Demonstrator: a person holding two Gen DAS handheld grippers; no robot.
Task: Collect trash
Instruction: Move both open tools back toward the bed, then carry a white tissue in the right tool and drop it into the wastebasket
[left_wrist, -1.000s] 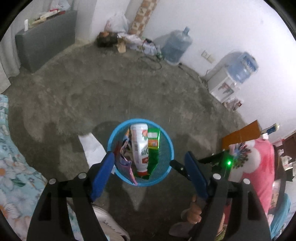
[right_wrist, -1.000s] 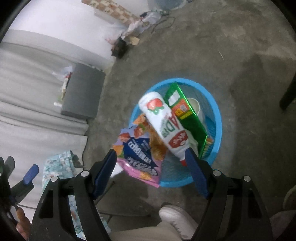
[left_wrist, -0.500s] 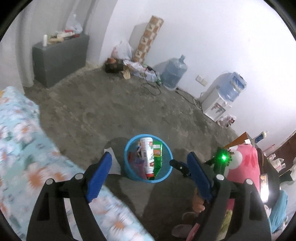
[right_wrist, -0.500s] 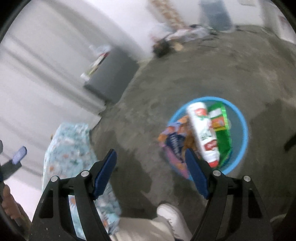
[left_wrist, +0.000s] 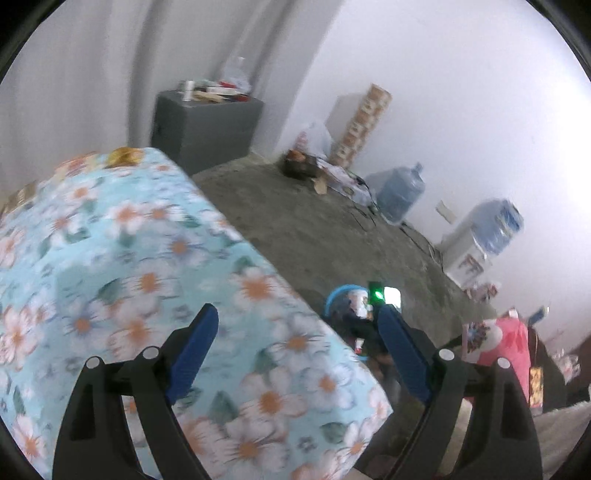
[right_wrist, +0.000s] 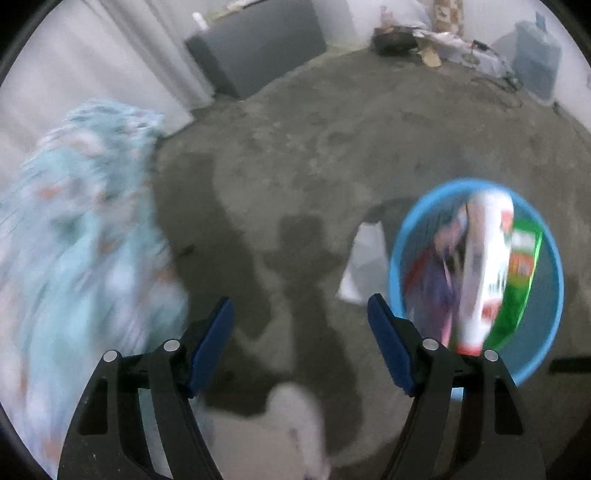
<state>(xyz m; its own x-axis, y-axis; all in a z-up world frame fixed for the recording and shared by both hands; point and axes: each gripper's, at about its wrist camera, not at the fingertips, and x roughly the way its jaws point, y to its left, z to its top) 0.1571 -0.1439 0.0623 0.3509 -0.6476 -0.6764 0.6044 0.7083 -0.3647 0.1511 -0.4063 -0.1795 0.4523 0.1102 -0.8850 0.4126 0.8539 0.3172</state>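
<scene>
The left gripper (left_wrist: 295, 339) hangs over a bed covered in a flowered sheet (left_wrist: 147, 277); its jaws have just been opening and now stand wide with nothing between them. The right gripper (right_wrist: 299, 332) is also spread wide and empty, above bare concrete floor (right_wrist: 295, 166) and the person's white shoe (right_wrist: 295, 424). Just right of it stands the blue basket (right_wrist: 550, 314), which holds the trash: a white bottle (right_wrist: 484, 273), a green packet (right_wrist: 517, 280) and a purple wrapper (right_wrist: 439, 280). A white sheet of paper (right_wrist: 362, 258) lies on the floor touching the basket's left side. Farther off, a grey cabinet (left_wrist: 207, 129) stands against the curtain, and water jugs (left_wrist: 400, 192) line the white wall.
</scene>
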